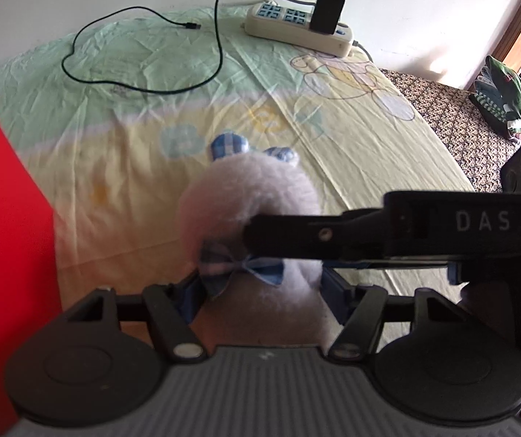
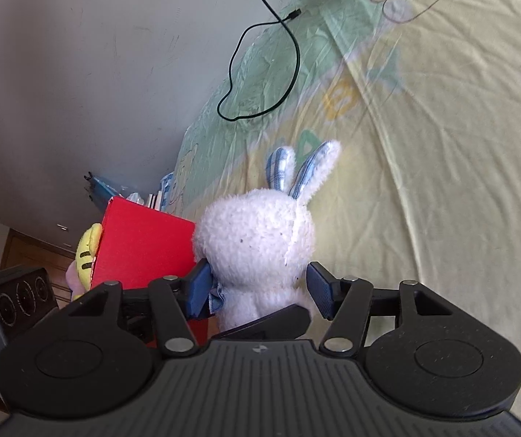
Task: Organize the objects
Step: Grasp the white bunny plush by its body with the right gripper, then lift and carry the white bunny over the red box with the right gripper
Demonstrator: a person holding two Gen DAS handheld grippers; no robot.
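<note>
A white plush bunny (image 1: 249,196) with blue checked ears and a blue bow is held above the pale yellow and green bed sheet (image 1: 114,138). My left gripper (image 1: 264,291) is shut on its lower body, with a blue pad against each side. From the right, a black finger of my right gripper (image 1: 296,235) crosses in front of the toy. In the right wrist view, the bunny (image 2: 256,233) stands upright between the blue pads of my right gripper (image 2: 260,287). The left pad touches the bow, while the right pad stands just off the fur, so the jaws are open.
A red box (image 1: 2,218) stands at the bed's left edge, with a yellow plush toy (image 2: 87,251) behind it. Near the wall lie a power strip (image 1: 289,32) with a black charger (image 1: 327,11) and a looped black cable (image 1: 143,83). Folded clothes (image 1: 504,98) sit far right.
</note>
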